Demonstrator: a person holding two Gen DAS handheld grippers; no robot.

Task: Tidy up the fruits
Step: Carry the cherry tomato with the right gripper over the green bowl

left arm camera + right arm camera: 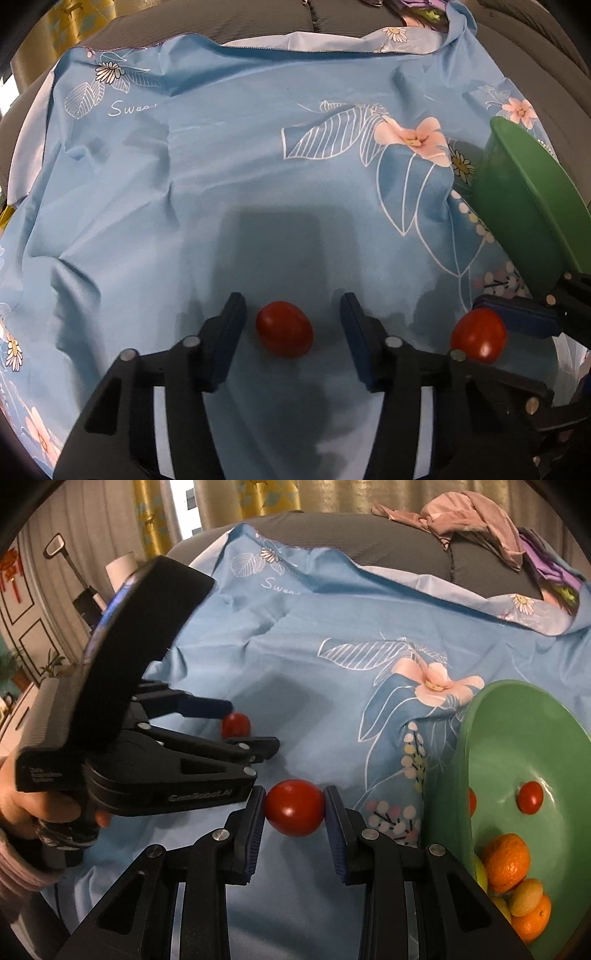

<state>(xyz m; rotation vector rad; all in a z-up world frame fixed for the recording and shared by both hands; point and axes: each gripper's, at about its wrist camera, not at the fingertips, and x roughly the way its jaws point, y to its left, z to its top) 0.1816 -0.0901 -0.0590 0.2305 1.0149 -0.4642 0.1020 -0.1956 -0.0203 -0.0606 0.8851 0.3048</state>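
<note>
My left gripper [291, 314] is open, its jaws on either side of a red cherry tomato [284, 329] that lies on the blue flowered cloth [229, 177]; it also shows in the right wrist view [245, 725] around that tomato [235, 725]. My right gripper [294, 806] is shut on a second cherry tomato [294, 807], low over the cloth; this tomato shows in the left wrist view [479, 335]. A green bowl [513, 734] to the right holds oranges [506, 862], a small tomato [530, 797] and yellow fruits.
The cloth covers a grey sofa [369, 550] with crumpled clothes [472, 520] at the back right. The bowl's outer wall [517, 206] stands close on the right of both grippers. Curtains and furniture lie beyond on the left.
</note>
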